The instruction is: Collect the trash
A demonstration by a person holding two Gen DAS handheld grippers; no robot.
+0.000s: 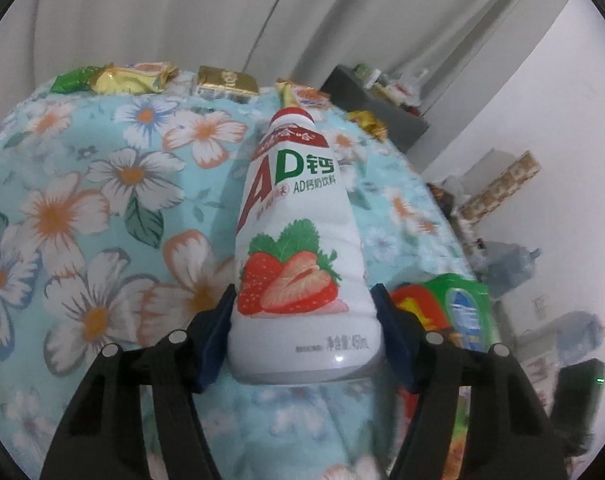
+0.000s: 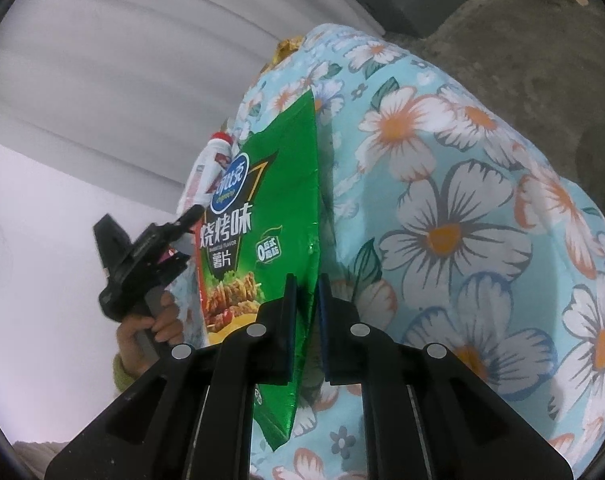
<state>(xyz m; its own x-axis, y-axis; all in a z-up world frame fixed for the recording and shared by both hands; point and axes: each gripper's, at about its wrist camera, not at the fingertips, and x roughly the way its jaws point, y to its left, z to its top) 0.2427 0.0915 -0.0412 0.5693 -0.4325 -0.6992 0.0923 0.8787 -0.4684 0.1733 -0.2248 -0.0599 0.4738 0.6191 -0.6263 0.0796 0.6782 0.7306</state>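
Note:
A white strawberry milk bottle with a red cap points away from me over the floral bedspread. My left gripper is shut on its wide lower body, a blue pad pressed on each side. The right wrist view shows this bottle behind a green chip bag, and the left gripper held by a hand. My right gripper is shut on the chip bag's edge, holding it upright above the bedspread. The bag also shows at the right of the left wrist view.
Several snack wrappers lie along the far edge of the bed: a green one, a yellow one, a gold one, more at the right. A dark cabinet stands beyond. Boxes and clutter line the wall.

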